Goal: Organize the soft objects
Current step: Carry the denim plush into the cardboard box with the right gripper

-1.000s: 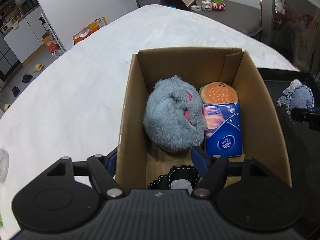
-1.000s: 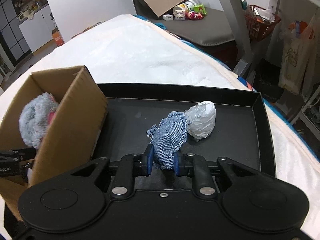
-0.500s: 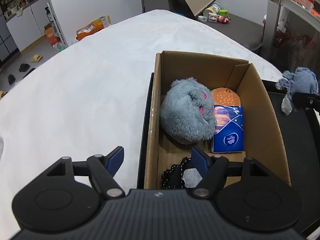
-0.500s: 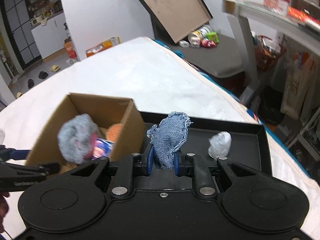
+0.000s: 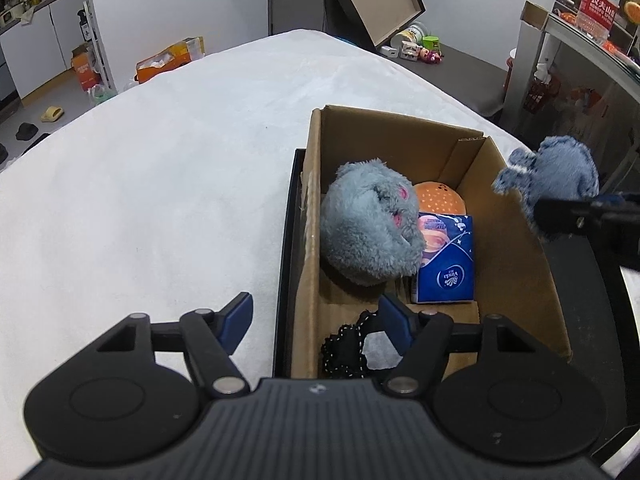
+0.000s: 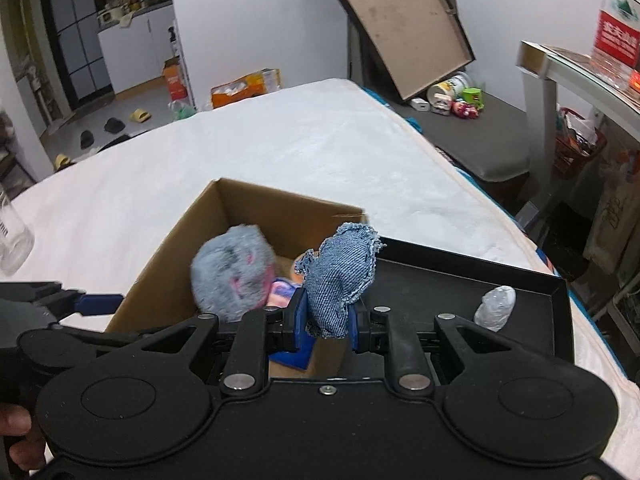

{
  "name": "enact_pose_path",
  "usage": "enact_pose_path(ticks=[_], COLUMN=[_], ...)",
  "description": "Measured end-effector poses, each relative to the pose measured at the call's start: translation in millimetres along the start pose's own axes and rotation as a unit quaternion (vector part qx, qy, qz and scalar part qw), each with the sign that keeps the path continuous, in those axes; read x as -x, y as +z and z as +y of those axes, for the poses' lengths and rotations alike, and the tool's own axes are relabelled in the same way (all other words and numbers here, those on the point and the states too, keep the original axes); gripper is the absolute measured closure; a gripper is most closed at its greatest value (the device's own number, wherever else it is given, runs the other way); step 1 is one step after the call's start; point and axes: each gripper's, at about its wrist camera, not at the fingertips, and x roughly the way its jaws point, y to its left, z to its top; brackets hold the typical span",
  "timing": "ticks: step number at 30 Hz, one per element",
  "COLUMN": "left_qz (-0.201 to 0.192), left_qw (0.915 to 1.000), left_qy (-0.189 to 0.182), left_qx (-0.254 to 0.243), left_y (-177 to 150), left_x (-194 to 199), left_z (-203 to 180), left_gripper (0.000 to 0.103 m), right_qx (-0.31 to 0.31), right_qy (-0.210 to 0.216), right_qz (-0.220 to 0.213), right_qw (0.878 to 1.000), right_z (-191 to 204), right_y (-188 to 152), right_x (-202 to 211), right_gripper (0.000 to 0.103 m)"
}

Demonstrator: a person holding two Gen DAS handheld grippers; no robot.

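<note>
White bed, right tongs (image 6: 326, 324) gripping denim pouch (image 6: 340, 276) above box (image 6: 256, 208)

A bed with a white fleecy cover (image 5: 160, 184) carries everything here. Directly on the cover lies a shallow black tray (image 6: 460, 280), set near the bed's right-hand edge. Inside the tray, at its left end, stands an open cardboard box (image 5: 516, 264), its left wall just inside the tray's left rim. To the right of the box, on the tray's bare floor near the far right corner, sits a small crumpled silvery-white bundle (image 6: 495, 307), well apart from the box. Left of the tray, a clear bottle (image 6: 12, 240) shows at the right-wrist view's edge over the cover.
</note>
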Motion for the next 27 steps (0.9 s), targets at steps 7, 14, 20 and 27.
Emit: enact_pose_path(ticks=[7, 14, 20, 27], left_qz=[-0.005, 0.002, -0.002, -0.004], left_qw=[0.9998, 0.9993, 0.9993, 0.9992], left_qy=[-0.020, -0.038, -0.036, -0.039], left_qx=[-0.001, 0.008, 0.003, 0.006], left_y=[-2, -5, -7, -8], left_x=[-1, -2, 0, 3], left_z=[6, 12, 14, 17], left_gripper=[0.057, 0.080, 0.087, 0.087], right_qx=[0.010, 0.024, 0.035, 0.038], right_qy=[0.003, 0.007, 0.009, 0.010], right_qz=[0.014, 0.034, 0.048, 0.062], right_qw=[1.000, 0.999, 0.998, 0.997], right_z=[22, 38, 48, 52], right_y=[-4, -11, -15, -21], right_x=[-2, -4, -7, -11], right_gripper=[0.083, 0.082, 0.081, 0.077])
